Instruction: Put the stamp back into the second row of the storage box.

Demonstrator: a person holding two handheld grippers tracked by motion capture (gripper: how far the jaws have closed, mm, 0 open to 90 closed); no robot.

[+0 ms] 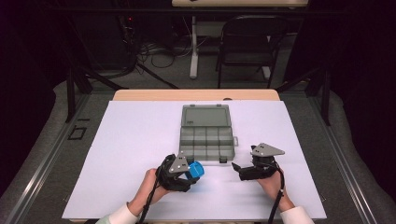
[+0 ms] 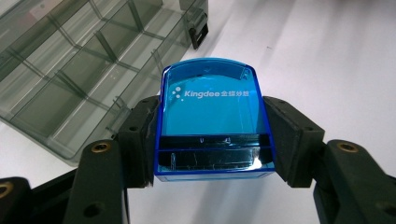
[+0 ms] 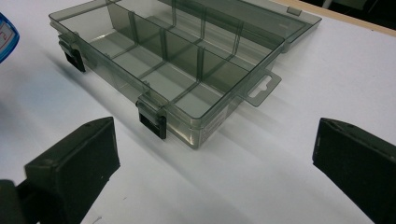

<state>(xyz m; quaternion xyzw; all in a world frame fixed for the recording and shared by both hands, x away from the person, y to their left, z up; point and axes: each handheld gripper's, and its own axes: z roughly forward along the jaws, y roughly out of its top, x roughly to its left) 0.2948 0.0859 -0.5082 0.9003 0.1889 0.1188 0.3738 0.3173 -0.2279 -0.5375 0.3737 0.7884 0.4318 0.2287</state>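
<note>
The left gripper (image 2: 212,140) is clamped on a blue translucent block (image 2: 212,121), one black pad pressed against each of its sides. The block bears white lettering on its upper face, and a darker band runs across its near end. In the high view the left gripper (image 1: 189,173) sits near the front of the table with the blue translucent block (image 1: 195,170) projecting from its jaws toward the compartment box (image 1: 206,140), close to the box's near left corner but apart from it. Whether the block rests on the table or is lifted clear cannot be told.

The right gripper (image 3: 215,154) stands open, its two pads wide apart with nothing but bare table surface between them. In the high view the right gripper (image 1: 240,169) lies to the right of the box's near edge, pointing left, well apart from the left gripper.

The compartment box is grey, see-through plastic, lid folded back flat on the far side. Its divided compartments appear empty. Two dark latches hang on its near wall, and a hang tab juts from its right end.

The white table covering (image 1: 140,140) carries all of these items.
</note>
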